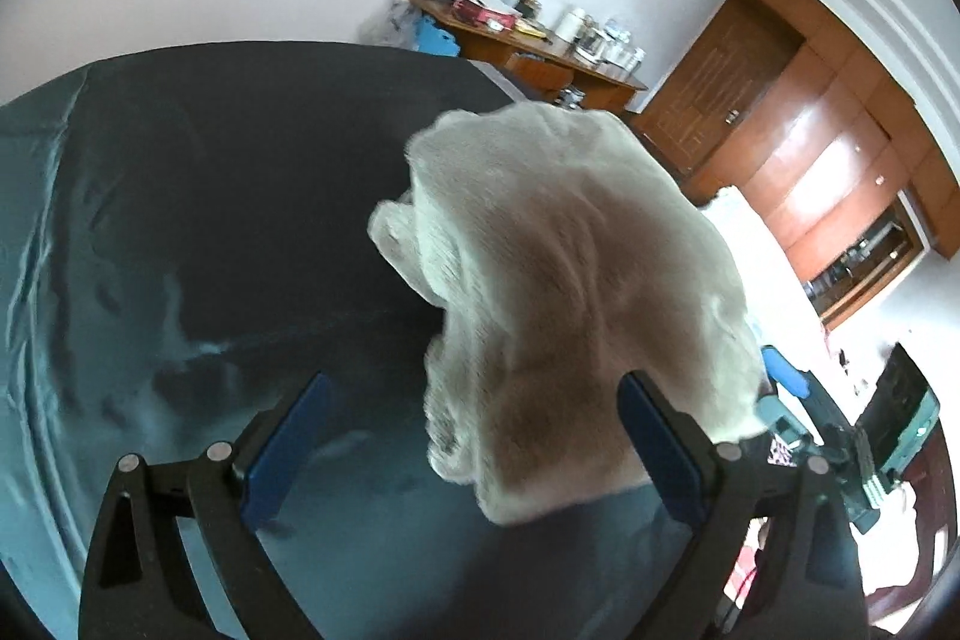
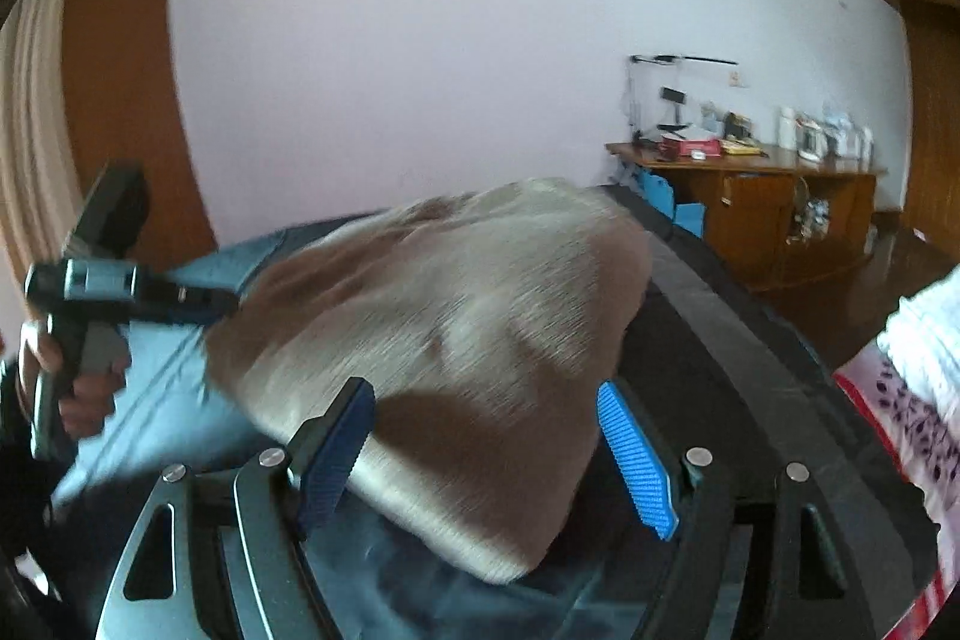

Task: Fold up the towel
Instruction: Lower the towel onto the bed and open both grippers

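A cream, fluffy towel (image 1: 564, 292) lies bunched and motion-blurred on a dark blue-grey sheet (image 1: 180, 220). My left gripper (image 1: 474, 436) is open wide. The towel's near end sits between its blue pads, close to the right pad (image 1: 657, 451), and neither pad presses on it. In the right wrist view the same towel (image 2: 444, 316) spreads in front of my right gripper (image 2: 486, 454), which is open, with the towel's near fold between its fingers and a gap at the right pad (image 2: 636, 460). A hand (image 2: 84, 388) at the left grips the other gripper's handle.
A wooden desk (image 2: 756, 196) crowded with bottles and boxes stands against the far wall. Wooden cupboard doors (image 1: 798, 148) line the right side. Floral bedding (image 2: 906, 400) lies by the sheet's right edge. A curtain (image 2: 30, 112) hangs at the left.
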A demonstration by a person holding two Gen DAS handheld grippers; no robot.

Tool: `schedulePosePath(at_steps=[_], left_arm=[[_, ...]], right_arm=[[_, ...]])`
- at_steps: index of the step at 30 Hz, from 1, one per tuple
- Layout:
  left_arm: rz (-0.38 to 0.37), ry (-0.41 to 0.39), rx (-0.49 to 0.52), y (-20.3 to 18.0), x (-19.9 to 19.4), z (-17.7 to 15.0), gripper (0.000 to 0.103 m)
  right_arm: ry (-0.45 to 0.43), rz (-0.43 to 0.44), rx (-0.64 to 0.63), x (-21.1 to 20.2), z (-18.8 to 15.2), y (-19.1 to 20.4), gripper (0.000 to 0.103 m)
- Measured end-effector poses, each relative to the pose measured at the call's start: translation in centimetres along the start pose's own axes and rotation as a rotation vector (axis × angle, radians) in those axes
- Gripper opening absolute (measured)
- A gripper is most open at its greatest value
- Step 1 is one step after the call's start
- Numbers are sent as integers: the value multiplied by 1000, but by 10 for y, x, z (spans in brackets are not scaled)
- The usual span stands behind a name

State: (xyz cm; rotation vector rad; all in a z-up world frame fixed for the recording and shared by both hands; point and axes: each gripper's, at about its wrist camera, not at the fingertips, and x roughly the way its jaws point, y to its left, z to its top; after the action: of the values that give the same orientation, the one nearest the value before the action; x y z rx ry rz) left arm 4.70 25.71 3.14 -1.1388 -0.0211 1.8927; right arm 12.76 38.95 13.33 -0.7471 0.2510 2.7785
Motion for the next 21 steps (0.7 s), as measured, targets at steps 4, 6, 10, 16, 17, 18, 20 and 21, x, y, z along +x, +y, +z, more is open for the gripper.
schedulePosePath(at_steps=[4,6,10,16,17,18,20,21], left_arm=[[46,34,39,-7,20,-8,98],[76,47,50,-7,35,-8,98],[65,56,28,0,40,-8,99],[82,49,27,-3,37,-8,101],[88,44,30,-3,37,-8,101],[97,37,35,-3,38,-9,101],[129,17,57,-8,34,-9,101],[145,8,69,-9,30,-10,101]], right_arm=[[63,-69,-70,20,-1,20,86],[85,-88,-70,32,2,26,93],[127,-119,-70,51,5,33,102],[129,-130,-24,53,-2,35,102],[132,-131,-16,52,-3,35,102],[135,-132,-8,51,-4,34,102],[139,-139,4,49,-6,34,102],[137,-145,10,48,-7,35,102]])
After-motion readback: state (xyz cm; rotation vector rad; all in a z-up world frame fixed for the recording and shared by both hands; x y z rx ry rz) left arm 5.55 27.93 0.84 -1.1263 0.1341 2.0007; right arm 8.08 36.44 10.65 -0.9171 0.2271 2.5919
